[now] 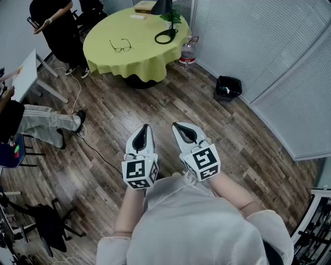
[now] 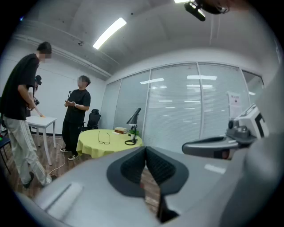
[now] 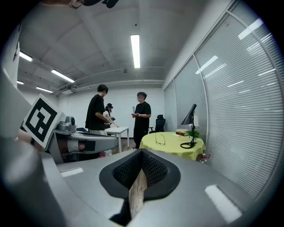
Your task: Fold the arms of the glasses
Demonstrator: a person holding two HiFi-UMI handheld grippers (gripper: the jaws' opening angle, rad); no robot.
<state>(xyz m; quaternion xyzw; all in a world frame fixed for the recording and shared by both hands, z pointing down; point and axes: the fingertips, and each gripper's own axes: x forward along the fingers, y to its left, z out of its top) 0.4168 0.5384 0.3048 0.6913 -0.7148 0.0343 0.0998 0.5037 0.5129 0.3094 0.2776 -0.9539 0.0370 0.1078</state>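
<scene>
1. Standing well back from the table (image 1: pixel 103 59), the person holds both grippers out over the wooden floor, nowhere near its yellow-green cloth.
2. The left gripper (image 1: pixel 145 127) has its jaws together with nothing between them. The right gripper (image 1: pixel 176 124) is closed and empty in the same way.
3. The glasses (image 1: pixel 120 46) lie on the table, toward the edge nearest the person and apart from everything else on it. Their arms look unfolded, though they are too small to be sure.
4. A lamp (image 1: pixel 165 28) stands on the right part of the table, and a book (image 1: pixel 145 6) lies at its far edge.
5. The folding does not appear to have begun; the walk to the table comes first.
6. A white cable (image 1: pixel 78 96) trails over the floor just left of the table and a bystander (image 1: pixel 59 31) stands at that side. A careless approach from there could catch a foot or bump someone.
7. If the jaws reach the table closed, they would likely shove the light frame across the cloth, perhaps off the table's near edge.
8. Pinching a lens or the hinge instead of an arm could smear or bend the glasses.
9. The loose cloth may bunch under a dragged jaw, tipping the frame.
10. A wide swing of the right gripper over the table risks knocking the lamp.
</scene>
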